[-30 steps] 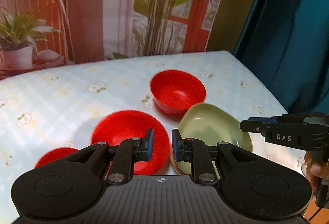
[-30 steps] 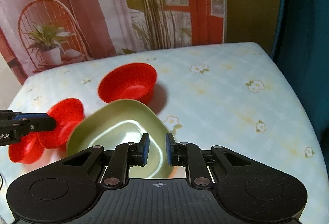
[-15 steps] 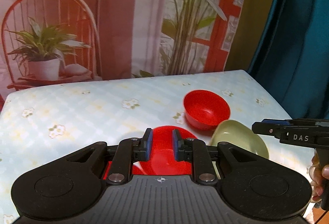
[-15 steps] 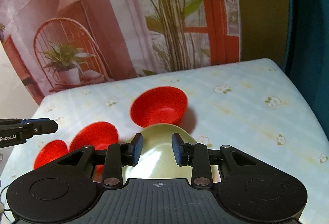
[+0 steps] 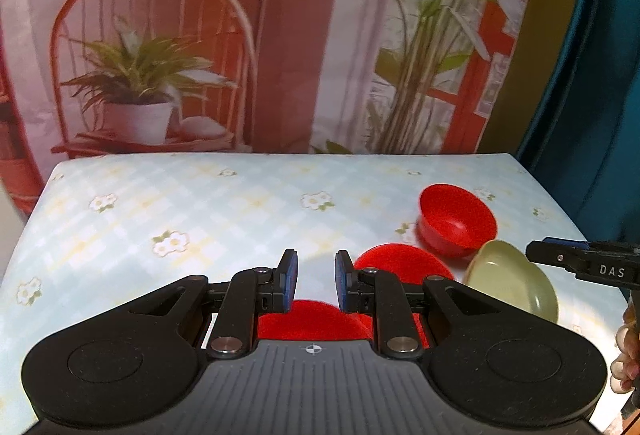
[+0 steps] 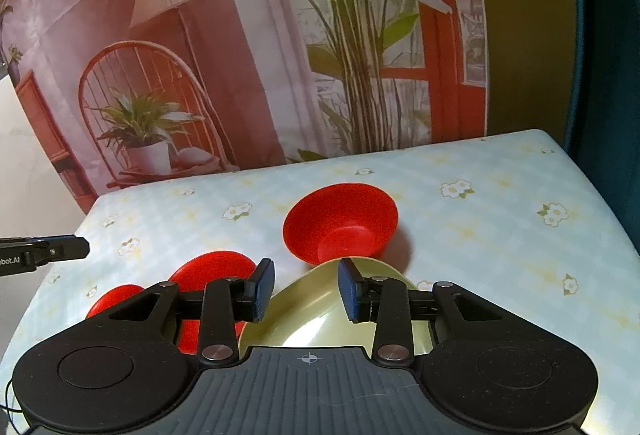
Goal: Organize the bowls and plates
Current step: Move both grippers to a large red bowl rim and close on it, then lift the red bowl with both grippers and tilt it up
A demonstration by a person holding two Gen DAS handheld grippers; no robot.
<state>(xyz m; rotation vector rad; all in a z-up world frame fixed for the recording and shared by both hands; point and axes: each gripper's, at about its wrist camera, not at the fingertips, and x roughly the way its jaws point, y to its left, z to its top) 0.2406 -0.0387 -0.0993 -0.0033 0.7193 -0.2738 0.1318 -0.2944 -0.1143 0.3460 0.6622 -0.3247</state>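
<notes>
With nothing held between either the narrowly parted left gripper (image 5: pixel 316 285) or the wider, just-opened right gripper (image 6: pixel 307 289), the green plate (image 6: pixel 340 319) below and red bowl (image 6: pixel 340 223) beyond could be knocked by a careless reach.

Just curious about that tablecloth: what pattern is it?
The tablecloth is pale blue check with small white flowers, clearest in the left wrist view.

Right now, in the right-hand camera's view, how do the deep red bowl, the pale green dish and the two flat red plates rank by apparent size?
1. Pale green dish, nearest the camera, partly hidden.
2. Deep red bowl.
3. Larger red plate.
4. Small red plate, mostly hidden, so unsure.
</notes>
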